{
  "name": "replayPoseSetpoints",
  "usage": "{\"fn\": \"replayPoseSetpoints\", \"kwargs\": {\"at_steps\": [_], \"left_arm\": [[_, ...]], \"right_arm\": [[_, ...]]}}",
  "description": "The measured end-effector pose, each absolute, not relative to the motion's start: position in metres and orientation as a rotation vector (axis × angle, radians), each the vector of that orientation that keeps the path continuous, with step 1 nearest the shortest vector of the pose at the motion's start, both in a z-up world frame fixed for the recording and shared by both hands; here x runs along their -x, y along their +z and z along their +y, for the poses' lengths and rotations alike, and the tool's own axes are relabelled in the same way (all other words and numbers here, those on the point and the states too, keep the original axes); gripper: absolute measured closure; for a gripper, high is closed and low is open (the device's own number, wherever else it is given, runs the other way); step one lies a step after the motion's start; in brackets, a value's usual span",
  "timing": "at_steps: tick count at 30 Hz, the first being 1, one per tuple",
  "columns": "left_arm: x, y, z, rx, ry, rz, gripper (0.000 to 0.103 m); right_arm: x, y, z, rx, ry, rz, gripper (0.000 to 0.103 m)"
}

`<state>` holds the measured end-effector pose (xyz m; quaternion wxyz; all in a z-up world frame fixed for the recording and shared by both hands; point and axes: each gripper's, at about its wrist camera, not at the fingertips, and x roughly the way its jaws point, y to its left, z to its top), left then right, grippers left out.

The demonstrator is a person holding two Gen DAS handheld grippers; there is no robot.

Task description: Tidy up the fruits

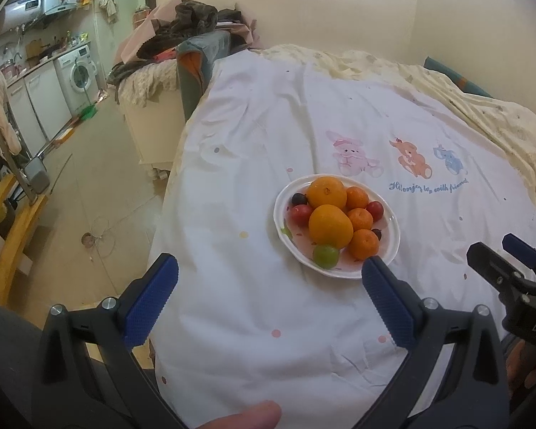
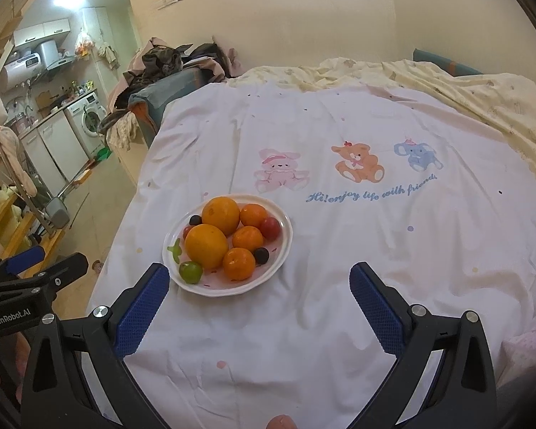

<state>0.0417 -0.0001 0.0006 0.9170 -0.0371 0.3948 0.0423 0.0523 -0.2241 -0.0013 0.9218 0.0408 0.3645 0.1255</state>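
A white plate (image 1: 389, 246) (image 2: 280, 246) lies on a white bed sheet. It holds two large oranges (image 1: 330, 224) (image 2: 206, 246), three small tangerines (image 1: 363, 244) (image 2: 238, 264), a green plum (image 1: 326, 256) (image 2: 190, 271), red cherry tomatoes (image 1: 301, 213) (image 2: 270, 228) and dark grapes (image 2: 261, 255). My left gripper (image 1: 268, 268) is open and empty just in front of the plate; its right fingertip (image 1: 373, 268) overlaps the plate's near rim. My right gripper (image 2: 259, 279) is open and empty in front of the plate and to its right.
The white sheet (image 2: 339, 125) with cartoon animals covers the bed. A cream quilt (image 2: 482, 89) lies bunched along the far and right side. The bed's left edge drops to a tiled floor (image 1: 100, 164). A chair piled with clothes (image 1: 182, 35) and a kitchen stand beyond.
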Motion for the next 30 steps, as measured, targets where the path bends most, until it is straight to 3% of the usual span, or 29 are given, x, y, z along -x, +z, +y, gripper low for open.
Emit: {"fn": "replayPoseSetpoints", "kwargs": {"at_steps": [30], "left_arm": [[-0.0409, -0.0005, -0.0004, 0.1, 0.08, 0.821, 0.001]], "right_arm": [[-0.0537, -0.0054, -0.2277, -0.098, 0.247, 0.763, 0.0]]}}
